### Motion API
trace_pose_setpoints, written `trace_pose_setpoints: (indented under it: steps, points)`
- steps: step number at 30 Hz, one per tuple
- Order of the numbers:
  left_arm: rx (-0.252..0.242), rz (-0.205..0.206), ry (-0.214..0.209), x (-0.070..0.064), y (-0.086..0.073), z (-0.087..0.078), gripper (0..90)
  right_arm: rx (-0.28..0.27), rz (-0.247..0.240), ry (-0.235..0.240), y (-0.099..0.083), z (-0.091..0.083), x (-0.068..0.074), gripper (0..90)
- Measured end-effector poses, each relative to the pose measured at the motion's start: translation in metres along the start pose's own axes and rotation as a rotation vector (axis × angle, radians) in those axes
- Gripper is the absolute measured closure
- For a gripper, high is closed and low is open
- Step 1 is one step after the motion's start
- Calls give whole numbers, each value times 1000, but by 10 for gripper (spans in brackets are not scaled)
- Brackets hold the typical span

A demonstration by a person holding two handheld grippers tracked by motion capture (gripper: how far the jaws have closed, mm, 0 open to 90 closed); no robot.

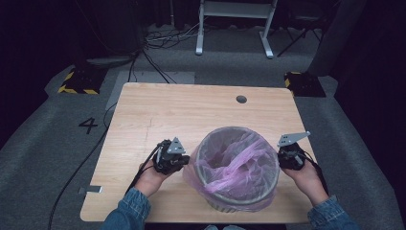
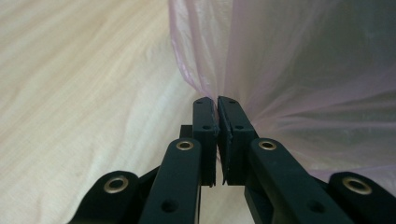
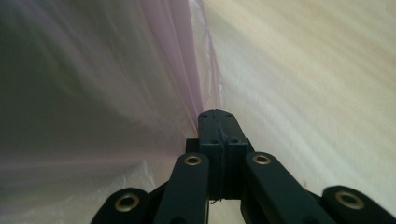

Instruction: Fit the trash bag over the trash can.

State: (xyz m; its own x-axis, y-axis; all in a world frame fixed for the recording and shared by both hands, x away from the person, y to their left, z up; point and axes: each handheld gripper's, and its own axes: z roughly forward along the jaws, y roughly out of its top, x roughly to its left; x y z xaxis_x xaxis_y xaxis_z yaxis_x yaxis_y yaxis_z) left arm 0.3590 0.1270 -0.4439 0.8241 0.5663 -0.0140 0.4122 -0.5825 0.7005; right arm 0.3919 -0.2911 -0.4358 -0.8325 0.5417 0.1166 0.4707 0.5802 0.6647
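Right now a round bin (image 1: 238, 165) stands on the near half of the wooden table (image 1: 191, 105), between the person's two hands, lined with a thin pink bag (image 1: 239, 163) whose top is folded out over the rim and hangs down the outside. Loose folds of the bag lie crumpled inside the bin. At the bin's left side the left gripper (image 2: 217, 103) has its jaws pressed together on a pinch of the pink film, which fans out from the tips in the left gripper view. At the bin's right side the right gripper (image 3: 218, 114) is likewise closed tight, jaws meeting with no gap, with the film gathering to a point just at their tips. Both hands rest low near the table's front edge, denim cuffs showing. A small round hole (image 1: 241, 99) sits in the table toward its far edge
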Motion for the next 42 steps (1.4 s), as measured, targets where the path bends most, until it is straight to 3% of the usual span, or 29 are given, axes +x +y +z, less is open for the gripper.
trace_pose_setpoints:
  steps: [3,5,6,8,11,14,17,18,21,23,27,29,30,32,36,42]
  points:
    - [-50,-4,12,-5,-8,-7,813,20,28,0,-14,0,0,897]
    - [-103,11,63,-11,-13,-20,669,16,26,-12,-21,-5,3,880]
    - [-134,29,67,-16,-14,-28,592,7,16,-28,-23,-9,5,806]
    - [-207,45,21,-23,-17,-45,492,-62,-6,-67,-27,-22,10,624]
    - [-253,66,-66,-34,-19,-63,398,-127,-29,-74,-30,-40,16,501]
    - [-273,98,-119,-48,-20,-73,352,-162,-43,-73,-31,-57,22,402]
    - [-287,128,-152,-64,-19,-76,331,-203,-51,-20,-31,-71,31,329]
    - [-288,139,-147,-67,-18,-76,331,-225,-71,14,-30,-76,37,322]
    - [-289,196,-71,-79,-13,-71,347,-291,-140,107,-22,-87,49,298]
    - [-286,206,-98,-82,-7,-66,375,-313,-188,131,-13,-92,55,285]
    - [-280,213,-122,-84,-2,-59,487,-258,-280,125,-1,-84,56,301]
    - [-271,223,-99,-86,0,-58,581,-233,-300,130,0,-73,56,347]
    - [-263,225,-92,-85,0,-58,621,-221,-319,131,1,-70,56,401]
    - [-283,203,-129,-82,-1,-59,725,-227,-322,142,0,-68,55,606]
    - [-278,192,-101,-83,-2,-59,821,-246,-358,180,-4,-69,60,896]
    - [-269,193,-105,-87,-10,-57,877,-154,-284,152,-19,-61,64,900]
